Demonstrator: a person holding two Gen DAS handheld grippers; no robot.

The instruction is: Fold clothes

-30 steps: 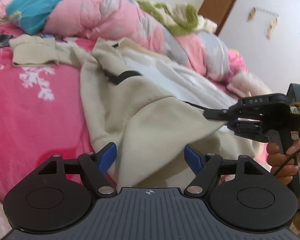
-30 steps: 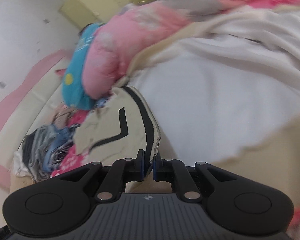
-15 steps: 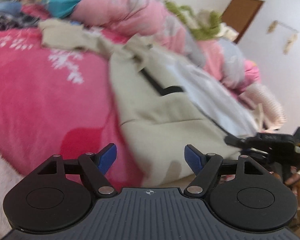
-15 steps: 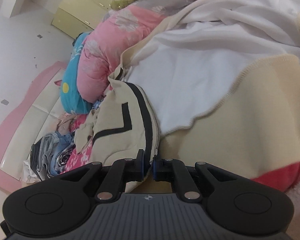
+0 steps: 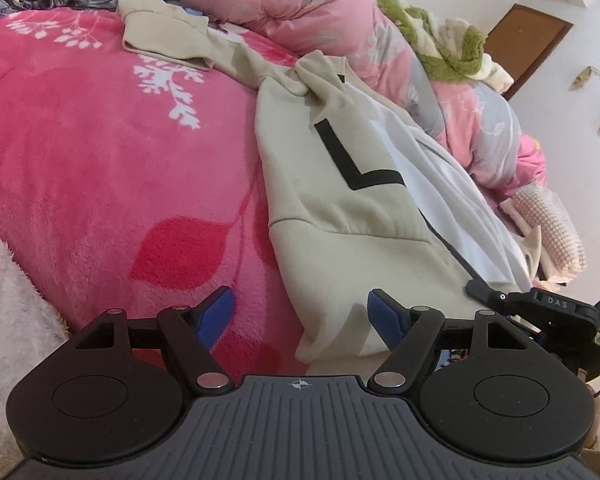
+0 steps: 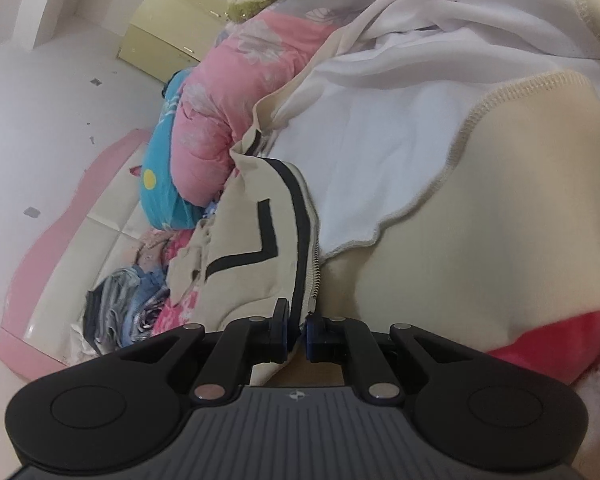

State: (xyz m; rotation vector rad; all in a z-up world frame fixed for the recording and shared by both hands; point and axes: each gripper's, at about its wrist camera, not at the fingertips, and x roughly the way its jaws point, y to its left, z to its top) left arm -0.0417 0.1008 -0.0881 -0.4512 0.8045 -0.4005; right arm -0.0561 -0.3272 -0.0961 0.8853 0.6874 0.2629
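A pink quilt [image 5: 320, 12] crowds the beige jacket [image 5: 352, 216] on the bed; right gripper [image 6: 297, 334] jaws clamp its zipper edge, left gripper [image 5: 300, 316] jaws apart.

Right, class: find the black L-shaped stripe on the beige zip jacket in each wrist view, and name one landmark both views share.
Left wrist view: the black L-shaped stripe sits right of centre, on the beige zip jacket spread on the pink blanket.
Right wrist view: the stripe is left of centre, just above the shut right gripper.
Shared landmark: the pink quilt behind the jacket.
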